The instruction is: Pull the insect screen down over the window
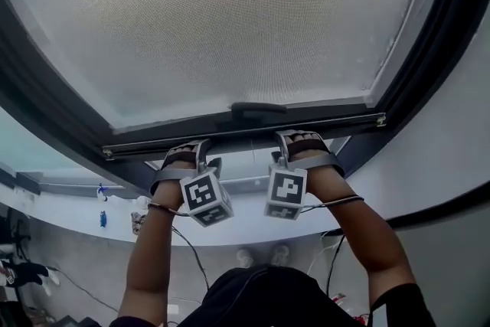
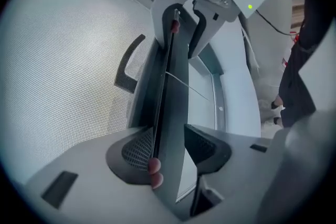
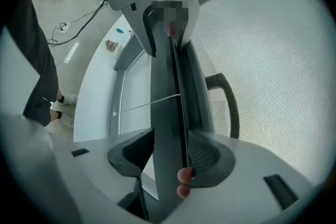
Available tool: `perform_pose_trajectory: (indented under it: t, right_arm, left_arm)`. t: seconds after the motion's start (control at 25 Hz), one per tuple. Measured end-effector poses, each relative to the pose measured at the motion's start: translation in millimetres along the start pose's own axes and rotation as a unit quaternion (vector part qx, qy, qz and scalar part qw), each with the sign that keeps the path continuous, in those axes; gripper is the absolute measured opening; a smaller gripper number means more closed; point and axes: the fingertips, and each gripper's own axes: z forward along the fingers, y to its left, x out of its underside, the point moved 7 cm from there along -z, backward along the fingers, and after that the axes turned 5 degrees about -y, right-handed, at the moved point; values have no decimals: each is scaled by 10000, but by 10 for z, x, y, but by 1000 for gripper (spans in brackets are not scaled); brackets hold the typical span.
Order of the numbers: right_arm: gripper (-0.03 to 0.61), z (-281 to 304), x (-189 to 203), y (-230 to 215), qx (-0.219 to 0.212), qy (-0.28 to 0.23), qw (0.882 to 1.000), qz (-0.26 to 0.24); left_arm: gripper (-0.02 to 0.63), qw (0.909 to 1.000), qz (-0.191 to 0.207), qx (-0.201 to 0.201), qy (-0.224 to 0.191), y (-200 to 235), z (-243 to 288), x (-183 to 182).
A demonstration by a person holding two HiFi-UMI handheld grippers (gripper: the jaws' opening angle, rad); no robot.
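Observation:
The insect screen's grey mesh (image 1: 230, 11) fills the upper head view. Its dark bottom bar (image 1: 245, 131) runs across below, with a curved handle (image 1: 259, 111) at its middle. My left gripper (image 1: 187, 157) is shut on the bar left of the handle, and my right gripper (image 1: 300, 140) is shut on it right of the handle. In the left gripper view the bar (image 2: 169, 113) passes between the jaws of the left gripper (image 2: 170, 152), mesh (image 2: 63, 60) to the left. In the right gripper view the right gripper (image 3: 169, 157) clamps the bar (image 3: 168, 113), handle (image 3: 229, 105) alongside.
A dark window frame (image 1: 46, 111) surrounds the screen, with a white sill (image 1: 92, 214) below and a white wall (image 1: 452, 142) at the right. Far below, cables (image 1: 191, 253) and shoes (image 1: 260, 256) show on the floor. Both forearms reach up from the bottom.

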Motion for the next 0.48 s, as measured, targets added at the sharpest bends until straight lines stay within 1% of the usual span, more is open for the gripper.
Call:
perform_pose_trajectory:
  t: [0.2,0.4,0.48]
  right_arm:
    - [187,29,-1,-49,-107,54,9999,24]
    - [187,41,-6,-46,-10,105,9999,4]
    - [187,41,-9,-49,-60,122,9999,-8]
  left_arm:
    - [184,9999,-137,10,-78,68,10,-25]
    - [184,9996,-226,143,-119,42,13,6]
    - [184,9996,-223,163,-117,56,14,17]
